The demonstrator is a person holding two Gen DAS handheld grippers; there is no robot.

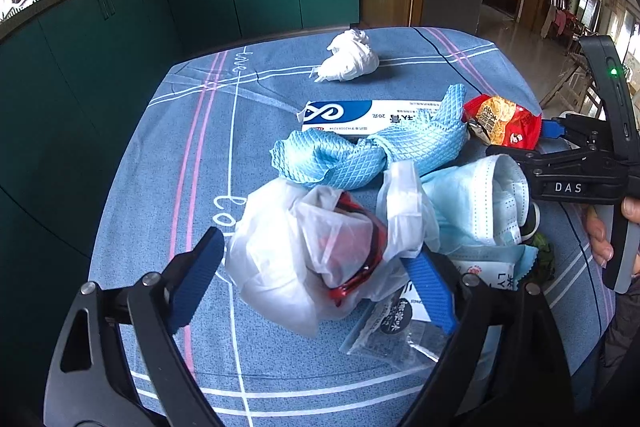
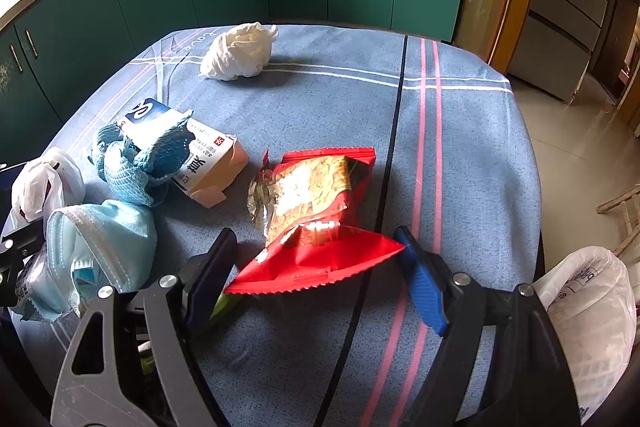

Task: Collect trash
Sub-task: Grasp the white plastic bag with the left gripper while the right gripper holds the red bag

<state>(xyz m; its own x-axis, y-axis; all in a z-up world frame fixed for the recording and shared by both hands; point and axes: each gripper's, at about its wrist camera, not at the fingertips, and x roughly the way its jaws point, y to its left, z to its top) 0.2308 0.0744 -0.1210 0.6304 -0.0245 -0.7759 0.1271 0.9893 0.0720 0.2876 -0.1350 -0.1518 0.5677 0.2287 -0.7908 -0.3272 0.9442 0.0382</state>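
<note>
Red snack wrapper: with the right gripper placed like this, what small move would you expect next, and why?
Probably closing the right gripper on the red snack wrapper: its jaws stand open with the wrapper's near end between them, so a squeeze would likely secure it for lifting off the blue tablecloth.

"DAS" stood in white caps on the right gripper (image 1: 560, 131) body, seen from left wrist cam. Tablecloth (image 1: 280, 367) had cursive "love" along a white line (twice, 2nd partly hidden). White-blue carton (image 1: 360, 115) showed "20", upside down; other print too small. Clear packet (image 1: 505, 277) read "LY". Red snack wrapper (image 2: 316, 223): Chinese chars, unreadable
</note>
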